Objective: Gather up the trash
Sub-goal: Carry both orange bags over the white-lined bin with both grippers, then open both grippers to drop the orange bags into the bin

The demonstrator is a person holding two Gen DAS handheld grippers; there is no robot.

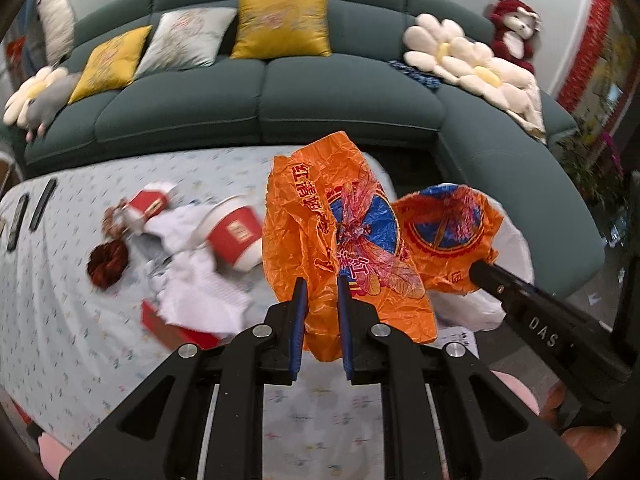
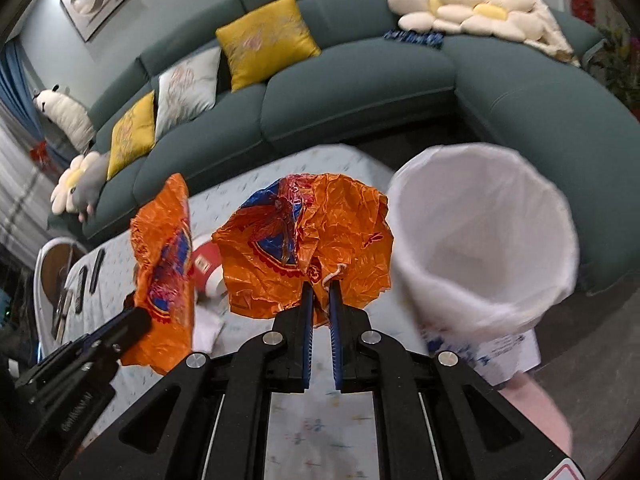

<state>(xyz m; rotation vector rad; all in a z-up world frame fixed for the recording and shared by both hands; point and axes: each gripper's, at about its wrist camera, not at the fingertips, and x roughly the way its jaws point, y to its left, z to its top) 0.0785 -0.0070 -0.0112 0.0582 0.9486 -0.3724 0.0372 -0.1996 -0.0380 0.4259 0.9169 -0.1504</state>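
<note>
In the foreground of the left wrist view, we find the left claw [image 1: 322, 280] with its blue-padded jaws nearly together, pinching the lower edge of a crumpled orange wrapper [image 1: 340, 232] printed with a blue disc and a red insect. The wrapper hangs clear above the tabletop [image 1: 72, 320], which is draped in a pale flowered cloth. At the right edge of the same view the right claw [image 1: 480, 270] enters, gripping a second orange wrapper [image 1: 444, 236] of the same print; the two wrappers hang just beside each other.

In the right wrist view we see the right claw [image 2: 321, 284] from behind: its jaws are drawn almost fully together on the bottom fold of its wrapper [image 2: 312, 240], which fans out above them. The left claw [image 2: 134, 318] appears at lower left with its own wrapper [image 2: 164, 264].

Just to the right of the right claw stands a bin lined with a white bag [image 2: 484, 236], its mouth open towards us and blurred.

On the tabletop beyond the left claw lie the remaining items: white crumpled paper [image 1: 192, 280], a tipped red-and-white paper cup [image 1: 236, 236], a red carton [image 1: 150, 204], a flat red box [image 1: 176, 330] and a dark reddish clump [image 1: 108, 264]. Two dark remote-like bars [image 1: 30, 216] lie near the far left edge.

Farthest back we see a curved green sofa [image 1: 320, 92] carrying yellow and pale cushions [image 1: 282, 24], flower-shaped pillows [image 1: 460, 56] and a red plush toy [image 1: 514, 32].
</note>
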